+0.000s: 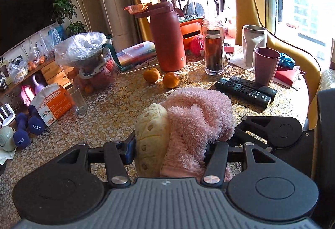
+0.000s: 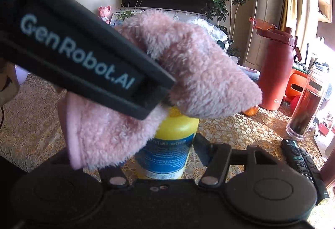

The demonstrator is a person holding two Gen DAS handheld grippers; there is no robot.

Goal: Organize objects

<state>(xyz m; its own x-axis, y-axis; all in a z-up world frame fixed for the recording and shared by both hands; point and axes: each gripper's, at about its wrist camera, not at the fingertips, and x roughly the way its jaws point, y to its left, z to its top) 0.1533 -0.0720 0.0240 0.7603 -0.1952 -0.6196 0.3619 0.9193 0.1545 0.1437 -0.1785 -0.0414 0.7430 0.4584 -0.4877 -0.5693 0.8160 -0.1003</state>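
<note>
My left gripper (image 1: 169, 145) is shut on a pink fluffy slipper (image 1: 196, 118) with a cream patterned sole (image 1: 151, 136), held above the table. The slipper also fills the right wrist view (image 2: 188, 69), with the left gripper's body crossing in front of it. My right gripper (image 2: 163, 151) is shut on a yellow bottle with a blue label (image 2: 167, 149), which stands partly hidden under the slipper. The right gripper's body shows in the left wrist view (image 1: 272, 130).
On the patterned table (image 1: 108, 111) are two oranges (image 1: 150, 75), a red flask (image 1: 167, 40), a tea bottle (image 1: 212, 48), a pink cup (image 1: 266, 67), a steel cup (image 1: 253, 40), remotes (image 1: 245, 88), an empty glass (image 1: 78, 99) and a bagged jar (image 1: 92, 61).
</note>
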